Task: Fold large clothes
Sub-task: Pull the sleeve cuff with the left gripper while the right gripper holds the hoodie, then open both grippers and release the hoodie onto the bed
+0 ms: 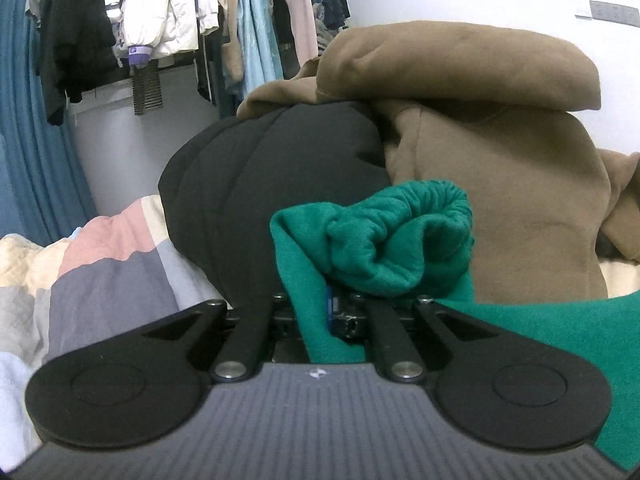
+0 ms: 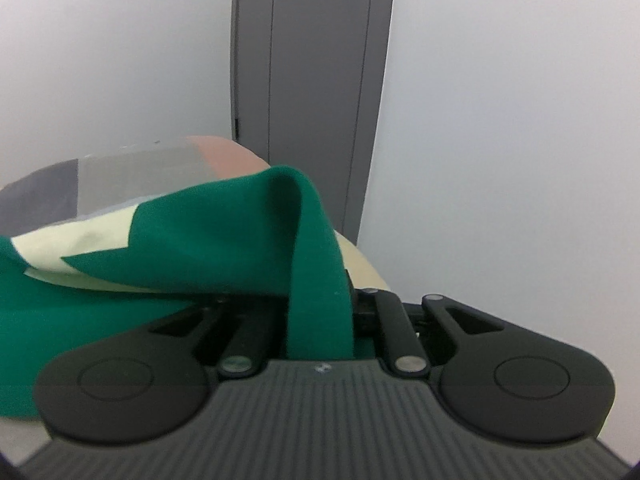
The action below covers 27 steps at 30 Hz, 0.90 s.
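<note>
In the left wrist view, the left hand-held gripper [image 1: 320, 312] is clamped tight on a fold of the green garment [image 1: 400, 240], whose ribbed cuff bunches up just above the jaws while the rest of the cloth trails off to the lower right. Right behind it lie a black padded jacket [image 1: 280, 172] and a brown hoodie [image 1: 500, 168], touching each other, on a bed with a patchwork quilt [image 1: 108, 264]. Clothes hang on a rack [image 1: 160, 20] beside a blue curtain [image 1: 24, 140]. In the right wrist view, the right hand-held gripper [image 2: 320, 320] is likewise closed on a strip of the same green garment [image 2: 224, 236], which rises in a fold and drapes left over the quilt [image 2: 140, 168]. A grey door [image 2: 312, 80] stands behind in a white wall [image 2: 520, 120].
</note>
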### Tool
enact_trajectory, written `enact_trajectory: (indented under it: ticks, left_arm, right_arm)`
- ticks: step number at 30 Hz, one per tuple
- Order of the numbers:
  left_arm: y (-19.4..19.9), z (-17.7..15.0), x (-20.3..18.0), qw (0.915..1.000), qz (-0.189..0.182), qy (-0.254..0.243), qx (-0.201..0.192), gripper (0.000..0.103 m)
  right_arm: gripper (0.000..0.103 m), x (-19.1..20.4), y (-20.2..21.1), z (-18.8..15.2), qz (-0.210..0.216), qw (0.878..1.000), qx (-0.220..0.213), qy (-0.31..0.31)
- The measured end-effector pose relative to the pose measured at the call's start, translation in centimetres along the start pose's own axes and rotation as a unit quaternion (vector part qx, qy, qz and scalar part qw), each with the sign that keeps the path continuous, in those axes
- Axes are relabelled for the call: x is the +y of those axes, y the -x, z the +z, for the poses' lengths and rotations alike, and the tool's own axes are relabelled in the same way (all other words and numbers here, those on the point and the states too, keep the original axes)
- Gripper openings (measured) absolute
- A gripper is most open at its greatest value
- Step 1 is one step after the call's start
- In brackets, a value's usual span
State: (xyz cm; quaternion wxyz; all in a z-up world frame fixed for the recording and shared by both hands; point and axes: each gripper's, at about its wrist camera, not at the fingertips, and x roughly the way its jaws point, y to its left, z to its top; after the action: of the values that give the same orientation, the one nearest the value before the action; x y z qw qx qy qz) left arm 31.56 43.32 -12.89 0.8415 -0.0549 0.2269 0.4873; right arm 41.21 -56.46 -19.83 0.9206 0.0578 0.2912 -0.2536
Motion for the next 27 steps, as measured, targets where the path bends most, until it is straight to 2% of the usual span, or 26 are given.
enact_trajectory:
  ticks: [4, 6, 7, 9, 10, 11, 13, 15, 17, 20, 23, 27]
  left_arm:
    - [1.4, -0.1, 0.7, 0.9996, -0.02, 0.016, 0.013, 0.008]
    - [2.4, -0.1, 1.0, 0.9989, -0.034, 0.014, 0.028, 0.02]
    - [2.9, 0.0, 1.1, 0.9984, -0.037, 0.011, 0.041, 0.025]
    - [3.7, 0.5, 1.6, 0.996, -0.051, 0.022, 0.07, 0.062]
    - [4.3, 0.8, 2.0, 0.9939, -0.062, 0.035, 0.084, 0.064]
    - [5.2, 0.9, 2.3, 0.9921, -0.076, 0.044, 0.09, 0.064]
    - [6.9, 1.1, 2.6, 0.9883, -0.104, 0.051, 0.098, 0.072]
    - [9.1, 1.3, 2.6, 0.9864, -0.129, 0.039, 0.094, 0.08]
    - [11.2, 1.7, 2.5, 0.9856, -0.145, 0.026, 0.083, 0.082]
    - [14.1, 2.2, 2.7, 0.9793, -0.184, 0.03, 0.079, 0.084]
    - [17.1, 2.1, 3.0, 0.9674, -0.234, 0.044, 0.087, 0.084]
    - [21.2, 0.9, 2.3, 0.948, -0.305, 0.02, 0.089, 0.084]
  right_arm:
    - [0.013, -0.1, 2.0, 0.2, 0.013, 1.0, 0.001, -0.017]
    - [0.016, -0.9, 3.2, 0.3, 0.023, 0.999, 0.002, -0.029]
    - [0.023, -1.4, 3.8, 0.4, 0.028, 0.999, 0.008, -0.037]
    - [0.033, -1.6, 5.1, 0.3, 0.038, 0.998, 0.018, -0.047]
    - [0.047, -1.6, 6.0, 0.1, 0.042, 0.998, 0.019, -0.048]
    - [0.066, -1.6, 7.0, -0.1, 0.046, 0.998, 0.017, -0.049]
    - [0.083, -1.3, 9.3, -0.5, 0.056, 0.997, 0.008, -0.055]
    - [0.084, -1.0, 11.6, -0.9, 0.071, 0.996, 0.0, -0.061]
    - [0.084, -0.5, 13.9, -1.2, 0.089, 0.994, 0.003, -0.066]
    - [0.084, 0.8, 17.2, -1.3, 0.122, 0.991, 0.002, -0.061]
    - [0.084, 3.0, 20.5, -1.7, 0.161, 0.986, -0.007, -0.048]
    - [0.084, 6.1, 24.0, -2.2, 0.221, 0.975, -0.015, -0.016]
